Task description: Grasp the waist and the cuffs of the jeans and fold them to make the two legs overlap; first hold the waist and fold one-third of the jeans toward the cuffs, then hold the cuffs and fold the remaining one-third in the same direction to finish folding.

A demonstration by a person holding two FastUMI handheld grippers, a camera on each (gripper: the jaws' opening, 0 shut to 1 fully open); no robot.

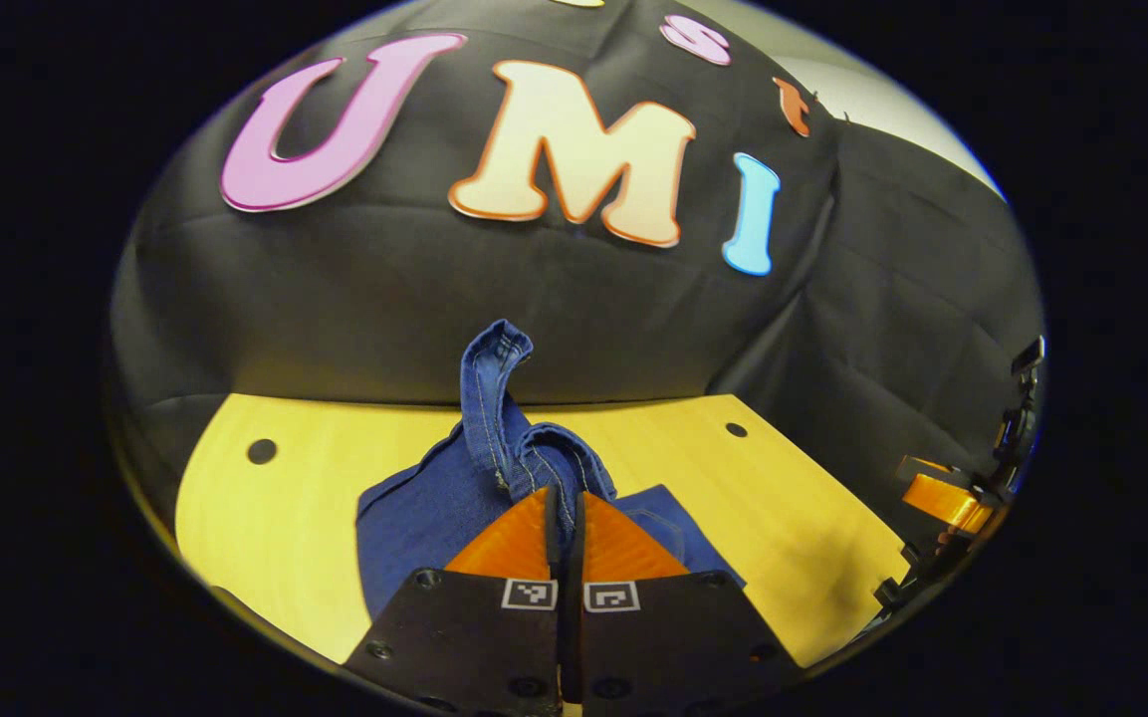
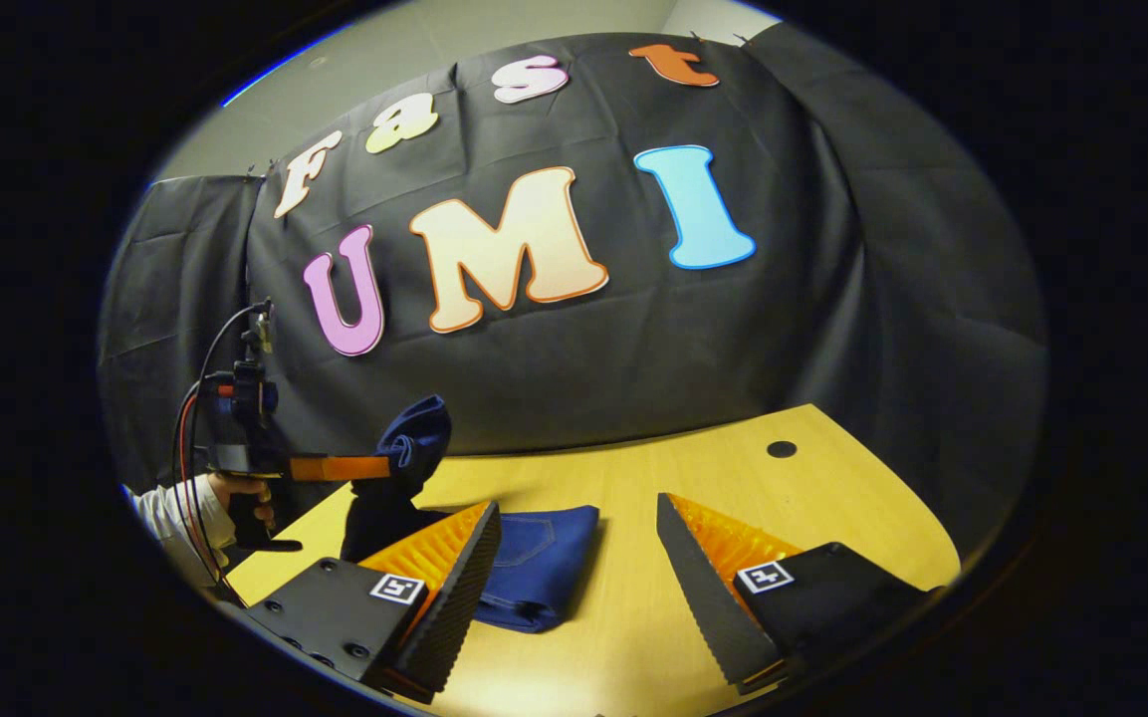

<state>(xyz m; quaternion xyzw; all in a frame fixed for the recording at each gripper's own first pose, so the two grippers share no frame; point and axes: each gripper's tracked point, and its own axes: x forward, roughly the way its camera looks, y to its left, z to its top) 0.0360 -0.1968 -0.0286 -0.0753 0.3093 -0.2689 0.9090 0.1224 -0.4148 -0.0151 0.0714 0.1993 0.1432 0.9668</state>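
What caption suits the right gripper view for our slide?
Right claw open above the table, left claw lifting one end of the jeans.

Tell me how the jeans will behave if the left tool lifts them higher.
Probably floppy: the jeans droop from the left tool and a flap curls over above its grip. The folded part on the table will likely unfold and trail.

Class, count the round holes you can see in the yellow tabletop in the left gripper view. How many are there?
2. One hole lies near the table's far left edge, the other hole near its far right corner. The jeans or the left gripper may hide more.
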